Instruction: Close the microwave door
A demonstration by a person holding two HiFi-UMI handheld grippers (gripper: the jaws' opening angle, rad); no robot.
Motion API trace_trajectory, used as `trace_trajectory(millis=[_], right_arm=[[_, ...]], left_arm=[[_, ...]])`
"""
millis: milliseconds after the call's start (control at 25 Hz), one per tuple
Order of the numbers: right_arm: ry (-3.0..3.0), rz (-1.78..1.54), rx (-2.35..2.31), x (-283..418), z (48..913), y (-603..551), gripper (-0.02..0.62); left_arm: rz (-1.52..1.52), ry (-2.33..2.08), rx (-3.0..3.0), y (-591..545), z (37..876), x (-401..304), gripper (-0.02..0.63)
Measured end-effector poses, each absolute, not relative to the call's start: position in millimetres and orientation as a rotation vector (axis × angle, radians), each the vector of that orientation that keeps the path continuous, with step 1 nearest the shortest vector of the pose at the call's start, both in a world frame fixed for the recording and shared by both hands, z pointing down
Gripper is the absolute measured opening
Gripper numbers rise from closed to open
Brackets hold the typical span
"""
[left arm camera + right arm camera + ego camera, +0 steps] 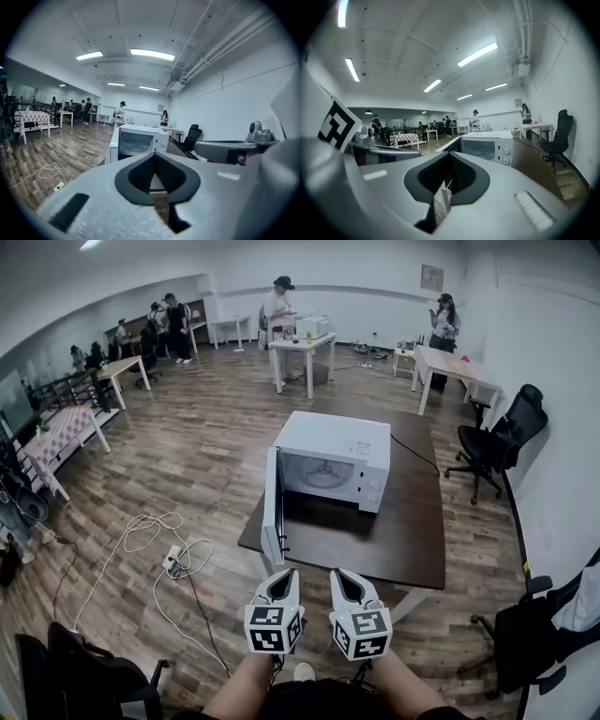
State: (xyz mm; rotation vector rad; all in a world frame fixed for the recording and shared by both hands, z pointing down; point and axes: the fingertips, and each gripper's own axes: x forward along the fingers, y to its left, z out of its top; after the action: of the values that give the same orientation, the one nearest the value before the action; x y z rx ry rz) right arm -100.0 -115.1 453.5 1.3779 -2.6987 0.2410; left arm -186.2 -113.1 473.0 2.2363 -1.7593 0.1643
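Note:
A white microwave point(333, 460) stands on a dark brown table point(403, 540). Its door point(273, 507) hangs open, swung out to the left toward me, and the chamber with its glass turntable shows. My left gripper point(281, 589) and right gripper point(345, 585) are side by side just short of the table's near edge, both shut and empty, both pointing at the microwave. In the left gripper view the microwave point(138, 140) sits beyond the shut left gripper point(154, 157). In the right gripper view the microwave point(490, 145) lies ahead and to the right of the shut right gripper point(450, 156).
A power strip with white cable point(173, 559) lies on the wooden floor left of the table. Black office chairs stand at the right point(492, 442), lower right point(525, 634) and lower left point(84, 671). Several people and white tables point(305, 343) are at the far end of the room.

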Motion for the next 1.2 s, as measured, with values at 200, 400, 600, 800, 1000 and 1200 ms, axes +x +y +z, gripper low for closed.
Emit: trace_trajectory(millis=[200,400,600,800,1000,1200], right_arm=[[-2.696,0.26,1.378,-119.3,456.1,-146.9,0.006],[-2.692,0.245,1.377,-139.8,457.4,-168.7,0.008],[-2.663,0.237,1.394,-152.5,462.6,-186.9,0.008],[-2.653,0.24,1.413,-160.3,463.2,-194.4,0.008],[-2.624,0.264,1.418,-160.2,471.3,-197.5,0.008],[-2.628,0.286,1.379,-165.1,481.0,-200.2,0.008]], left_arm=[[0.172,-1.779,2.24,-141.5,468.7,-207.3,0.009],[0.178,-1.788,2.234,-160.9,471.2,-232.9,0.009],[0.194,-1.777,2.24,-176.5,475.9,-253.7,0.009],[0.196,-1.756,2.274,-184.5,480.7,-269.4,0.009],[0.229,-1.802,2.305,-188.9,490.9,-284.2,0.009],[0.29,-1.762,2.324,-192.6,511.4,-289.3,0.057]])
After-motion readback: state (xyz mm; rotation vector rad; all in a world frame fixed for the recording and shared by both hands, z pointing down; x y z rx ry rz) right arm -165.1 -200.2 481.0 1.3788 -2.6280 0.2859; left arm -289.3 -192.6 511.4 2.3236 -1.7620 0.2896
